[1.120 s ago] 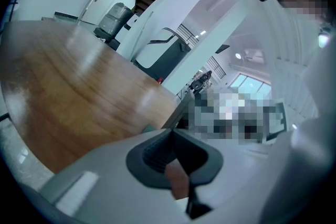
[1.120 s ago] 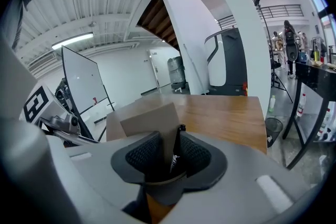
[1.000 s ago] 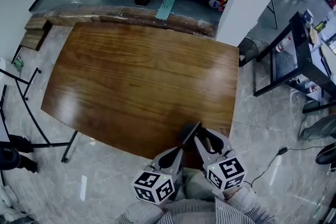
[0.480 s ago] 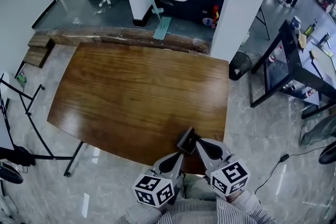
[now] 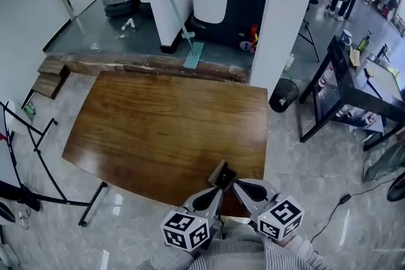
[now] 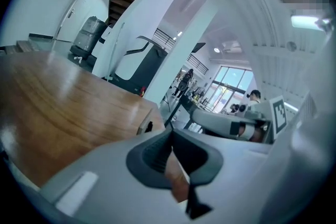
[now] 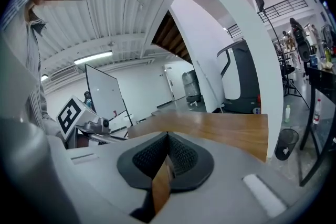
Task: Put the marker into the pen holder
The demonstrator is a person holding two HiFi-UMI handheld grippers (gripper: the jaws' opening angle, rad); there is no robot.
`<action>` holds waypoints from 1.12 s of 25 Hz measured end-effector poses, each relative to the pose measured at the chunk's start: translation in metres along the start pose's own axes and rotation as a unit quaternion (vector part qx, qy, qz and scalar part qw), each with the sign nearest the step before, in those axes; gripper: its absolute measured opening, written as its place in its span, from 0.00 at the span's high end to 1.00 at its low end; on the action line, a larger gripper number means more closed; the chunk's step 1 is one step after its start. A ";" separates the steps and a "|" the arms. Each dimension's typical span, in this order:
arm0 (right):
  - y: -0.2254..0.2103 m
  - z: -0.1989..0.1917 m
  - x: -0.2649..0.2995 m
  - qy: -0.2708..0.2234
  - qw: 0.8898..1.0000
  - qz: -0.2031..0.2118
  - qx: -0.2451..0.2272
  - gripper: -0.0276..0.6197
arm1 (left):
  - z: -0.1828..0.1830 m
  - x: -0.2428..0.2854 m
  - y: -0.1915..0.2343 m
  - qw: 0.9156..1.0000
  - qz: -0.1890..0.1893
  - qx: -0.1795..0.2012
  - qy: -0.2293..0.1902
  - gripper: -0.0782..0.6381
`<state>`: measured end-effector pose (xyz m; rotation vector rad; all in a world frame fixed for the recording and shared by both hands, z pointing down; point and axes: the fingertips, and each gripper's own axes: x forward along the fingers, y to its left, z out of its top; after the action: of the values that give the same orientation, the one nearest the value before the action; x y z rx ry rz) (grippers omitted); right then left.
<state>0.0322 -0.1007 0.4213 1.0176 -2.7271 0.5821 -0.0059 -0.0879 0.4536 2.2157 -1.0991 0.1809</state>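
Observation:
No marker and no pen holder show in any view. The brown wooden table (image 5: 164, 123) has nothing on it. Both grippers hover at its front edge, close to my body, tips almost touching each other. In the head view my left gripper (image 5: 218, 183) and my right gripper (image 5: 232, 184) each point inward, both shut and holding nothing. The left gripper view shows the left gripper (image 6: 170, 136) with its dark pads pressed together over the table top. My right gripper (image 7: 168, 138) looks the same in the right gripper view, pads closed on nothing.
A white pillar (image 5: 281, 16) and a dark bin (image 5: 283, 95) stand off the table's far right corner. A black side table (image 5: 354, 82) with bottles is at the right. A mop (image 5: 190, 50) leans behind the table. Black stand legs (image 5: 38, 155) are on the left.
The head view has tipped up and shows more of the room beyond the table. Both grippers stay at the front edge, tips together.

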 end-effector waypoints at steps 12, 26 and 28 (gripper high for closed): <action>0.001 -0.007 -0.008 0.013 1.000 -0.004 -0.028 0.96 | 0.005 0.010 -0.013 0.999 -0.025 0.022 0.002 0.88; -0.005 -0.007 -0.015 0.014 0.999 -0.008 -0.031 0.96 | 0.000 0.013 -0.021 0.999 -0.028 0.033 0.021 0.88; -0.004 -0.007 -0.015 0.015 0.999 -0.007 -0.033 0.96 | 0.000 0.012 -0.021 0.999 -0.027 0.033 0.020 0.88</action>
<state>0.0467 -0.0919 0.4243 1.0026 -2.6919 0.4990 0.0177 -0.0871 0.4479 2.2868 -1.0248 0.2392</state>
